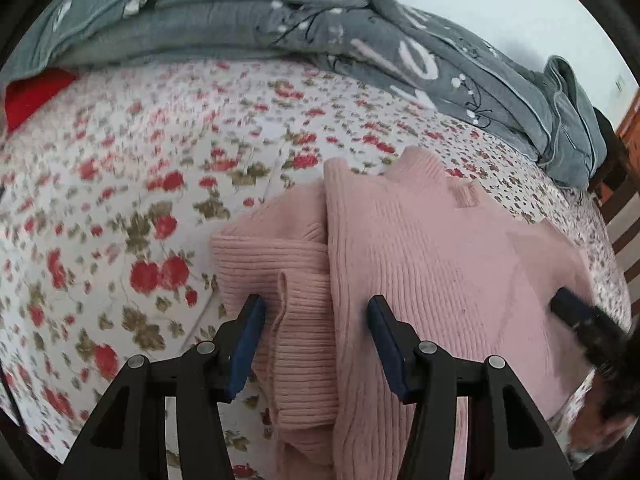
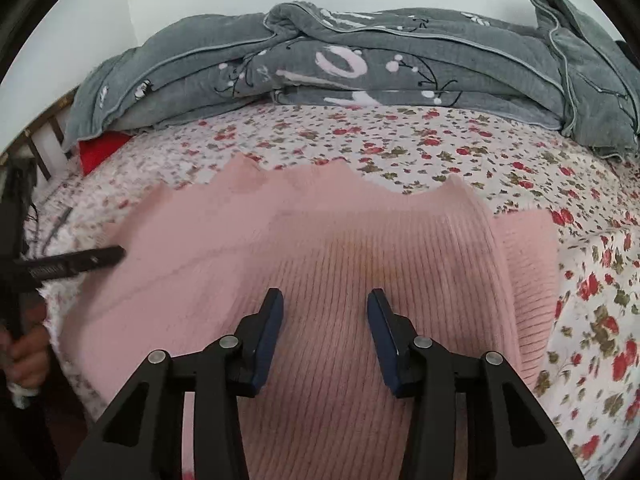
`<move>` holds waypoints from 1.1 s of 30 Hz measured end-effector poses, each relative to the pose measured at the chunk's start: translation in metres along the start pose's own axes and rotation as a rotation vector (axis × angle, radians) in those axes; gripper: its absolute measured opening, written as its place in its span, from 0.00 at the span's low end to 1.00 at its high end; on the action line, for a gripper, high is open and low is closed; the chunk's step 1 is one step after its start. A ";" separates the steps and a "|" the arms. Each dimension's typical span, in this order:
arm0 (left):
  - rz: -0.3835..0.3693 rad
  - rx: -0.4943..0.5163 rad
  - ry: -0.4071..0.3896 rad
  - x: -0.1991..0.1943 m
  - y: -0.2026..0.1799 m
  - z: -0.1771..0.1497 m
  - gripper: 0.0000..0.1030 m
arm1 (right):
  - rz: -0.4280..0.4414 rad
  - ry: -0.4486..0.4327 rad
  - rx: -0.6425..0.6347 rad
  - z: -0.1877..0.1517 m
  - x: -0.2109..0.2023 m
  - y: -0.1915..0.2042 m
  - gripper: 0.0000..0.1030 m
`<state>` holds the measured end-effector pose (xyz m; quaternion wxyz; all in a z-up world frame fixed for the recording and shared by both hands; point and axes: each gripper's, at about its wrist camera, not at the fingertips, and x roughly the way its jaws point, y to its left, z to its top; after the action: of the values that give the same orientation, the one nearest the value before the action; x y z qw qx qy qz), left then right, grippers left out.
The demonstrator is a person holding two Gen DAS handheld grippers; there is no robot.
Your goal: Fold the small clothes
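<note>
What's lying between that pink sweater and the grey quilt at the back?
Only bare flowered bedsheet separates the pink sweater from the grey quilt; the right wrist view shows it best.

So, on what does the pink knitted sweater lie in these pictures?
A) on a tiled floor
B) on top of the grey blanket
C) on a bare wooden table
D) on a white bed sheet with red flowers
D: the pink sweater lies spread on the flowered sheet, while the grey blanket is bunched at the far side of the bed, apart from it.
</note>
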<state>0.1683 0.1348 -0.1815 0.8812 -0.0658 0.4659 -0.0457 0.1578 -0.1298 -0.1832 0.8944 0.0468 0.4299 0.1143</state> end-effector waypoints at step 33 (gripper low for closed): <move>-0.022 0.013 0.077 0.055 0.005 0.074 0.12 | -0.043 0.147 0.116 0.077 0.077 -0.081 0.14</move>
<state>0.2603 0.1375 -0.1864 0.8624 -0.0633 0.4985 -0.0610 0.2779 -0.1886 -0.2082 0.8584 0.0807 0.5013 0.0734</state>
